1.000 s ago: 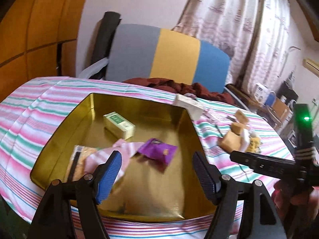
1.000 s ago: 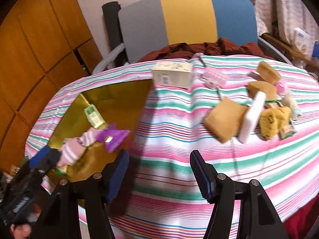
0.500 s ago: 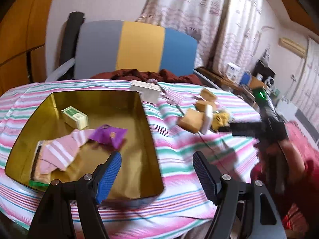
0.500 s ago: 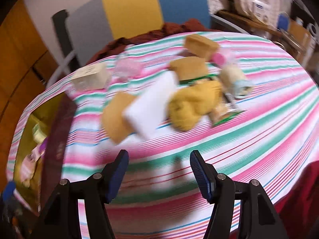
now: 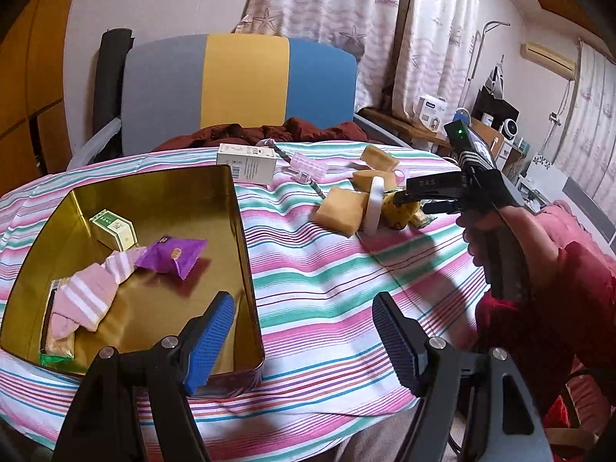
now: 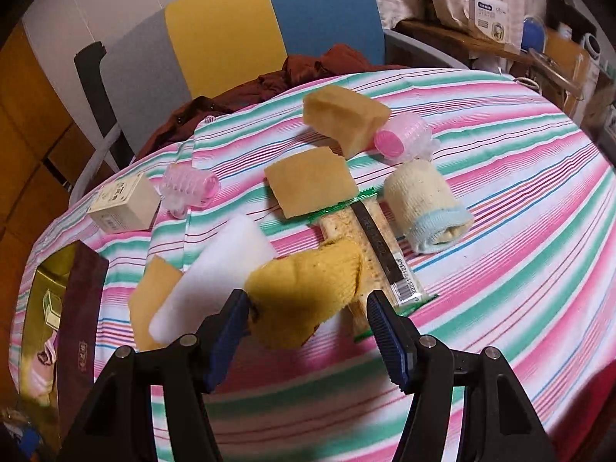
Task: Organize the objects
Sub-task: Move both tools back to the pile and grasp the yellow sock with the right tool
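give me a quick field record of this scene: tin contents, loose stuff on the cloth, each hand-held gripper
tin: gold, open, on the striped cloth
in tin: green box, purple packet, pink striped sock, a snack pack partly under it
loose on cloth: yellow sock, white sponge, tan sponges, pink rollers, rolled cream sock, cracker pack, white box
left hand-held gripper: open, empty, at the tin's near corner
right hand-held gripper: open, around the yellow sock, not closed on it

Left black gripper with blue pads (image 5: 304, 337) gapes, empty. Right black blue-padded gripper (image 6: 308, 325) parted, apparently gripping nothing; red-sleeved hand (image 5: 496, 235) holds it.
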